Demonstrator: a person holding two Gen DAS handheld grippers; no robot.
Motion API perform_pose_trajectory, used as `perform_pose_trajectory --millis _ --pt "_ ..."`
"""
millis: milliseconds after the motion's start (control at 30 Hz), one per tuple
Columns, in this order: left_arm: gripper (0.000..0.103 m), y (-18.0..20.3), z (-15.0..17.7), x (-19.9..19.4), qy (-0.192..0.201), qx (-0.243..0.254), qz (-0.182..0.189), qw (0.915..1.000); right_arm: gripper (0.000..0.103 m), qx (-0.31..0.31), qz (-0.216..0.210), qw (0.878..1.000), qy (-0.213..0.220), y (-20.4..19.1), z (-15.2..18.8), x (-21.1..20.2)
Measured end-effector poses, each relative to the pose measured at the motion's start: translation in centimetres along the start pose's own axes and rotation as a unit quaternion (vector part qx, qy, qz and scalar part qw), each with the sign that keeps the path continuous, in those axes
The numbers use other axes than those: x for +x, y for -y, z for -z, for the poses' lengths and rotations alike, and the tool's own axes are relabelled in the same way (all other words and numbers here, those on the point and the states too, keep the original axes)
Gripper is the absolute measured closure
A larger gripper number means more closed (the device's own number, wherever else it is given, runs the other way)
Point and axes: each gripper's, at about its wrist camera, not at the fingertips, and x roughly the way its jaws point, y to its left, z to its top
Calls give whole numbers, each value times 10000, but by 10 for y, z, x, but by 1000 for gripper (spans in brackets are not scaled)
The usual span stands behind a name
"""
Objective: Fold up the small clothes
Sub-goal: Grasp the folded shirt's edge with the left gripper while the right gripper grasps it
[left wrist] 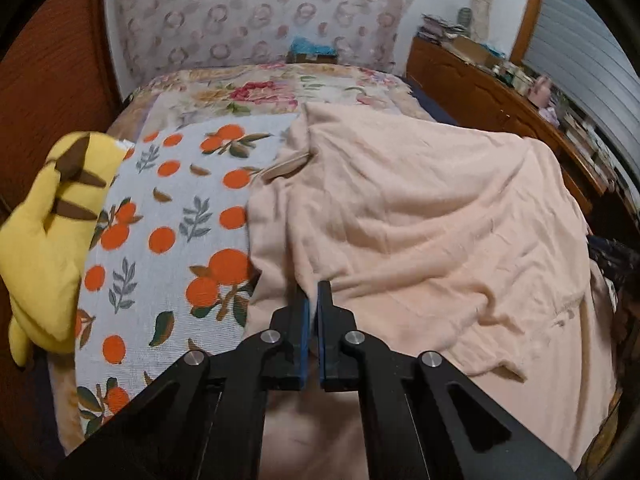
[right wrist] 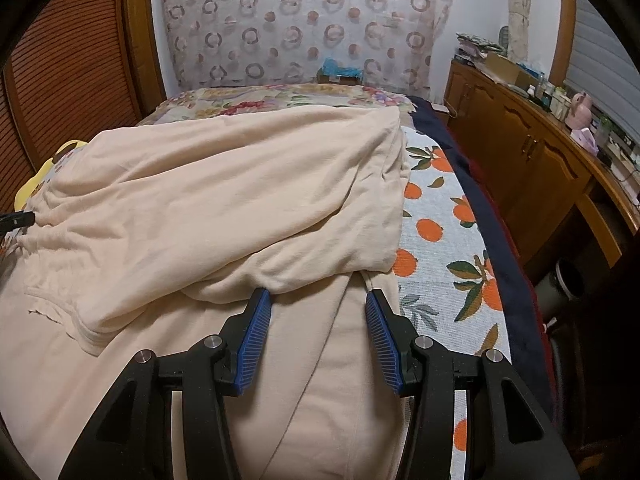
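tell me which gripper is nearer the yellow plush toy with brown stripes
Left. The left gripper is beside the yellow plush toy; the right gripper works near the bed's opposite edge.

Soft, matt peach knit garment (right wrist: 224,184), creased, on a woven orange-print cloth (left wrist: 168,216). Plush yellow toy (left wrist: 44,240). Glossy wooden cabinet (right wrist: 532,168). Ribbed blue gripper pads (right wrist: 256,340).

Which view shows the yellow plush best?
Left wrist: the yellow plush lies in full view at the bed's left edge, brown stripes visible. Right wrist shows only a yellow sliver behind the peach garment.
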Motion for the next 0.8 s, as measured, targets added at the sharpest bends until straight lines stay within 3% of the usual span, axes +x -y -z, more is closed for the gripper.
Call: perform_pose_trajectory --millis 233,400,500,800 --pt "99 28 -5 -56 787 398 -1 9961 52 60 7 9999 88 5 0 2" --pt "99 31 -6 -59 792 471 43 9957 52 524 -234 9979 297 31 2 -4" --pt "99 34 -6 -57 774 489 90 9958 59 725 -485 9959 219 47 2 0" --pt "99 36 -8 -52 753 432 85 9962 60 735 -714 9947 -76 52 -21 34"
